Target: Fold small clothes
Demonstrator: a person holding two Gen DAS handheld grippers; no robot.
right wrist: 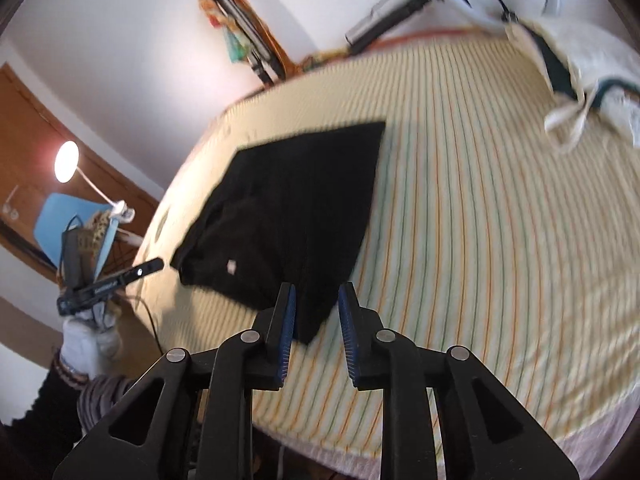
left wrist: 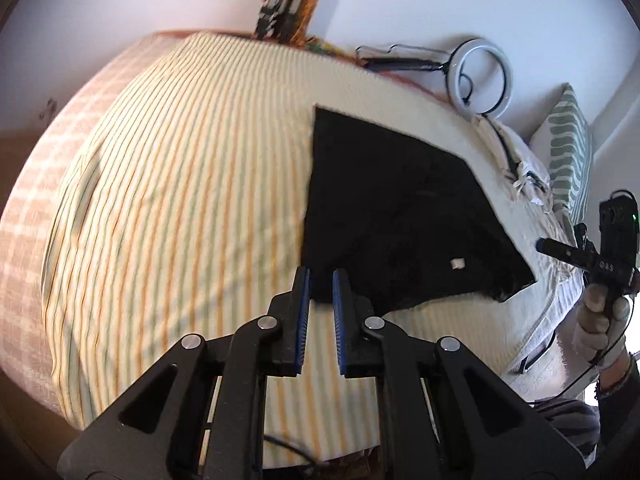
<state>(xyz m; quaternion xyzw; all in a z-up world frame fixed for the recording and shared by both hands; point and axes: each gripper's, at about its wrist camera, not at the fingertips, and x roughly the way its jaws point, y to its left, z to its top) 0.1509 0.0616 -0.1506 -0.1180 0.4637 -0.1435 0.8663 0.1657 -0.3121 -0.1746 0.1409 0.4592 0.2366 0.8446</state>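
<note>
A black garment (left wrist: 392,208) lies flat and folded on the striped bed cover (left wrist: 180,200), with a small white tag showing. In the right wrist view the same garment (right wrist: 292,204) lies just ahead. My left gripper (left wrist: 321,280) is open, its jaws on either side of the garment's near corner, holding nothing. My right gripper (right wrist: 317,296) is open, its jaws standing to either side of another near corner, also empty. The right gripper also shows in the left wrist view (left wrist: 588,252), held by a gloved hand. The left gripper shows in the right wrist view (right wrist: 108,280).
A ring light (left wrist: 480,80) leans on the wall past the bed. A patterned pillow (left wrist: 568,152) and pale clothes (right wrist: 580,68) lie at the bed's head. A lit lamp (right wrist: 66,160) and a blue chair (right wrist: 56,220) stand off the bed's side.
</note>
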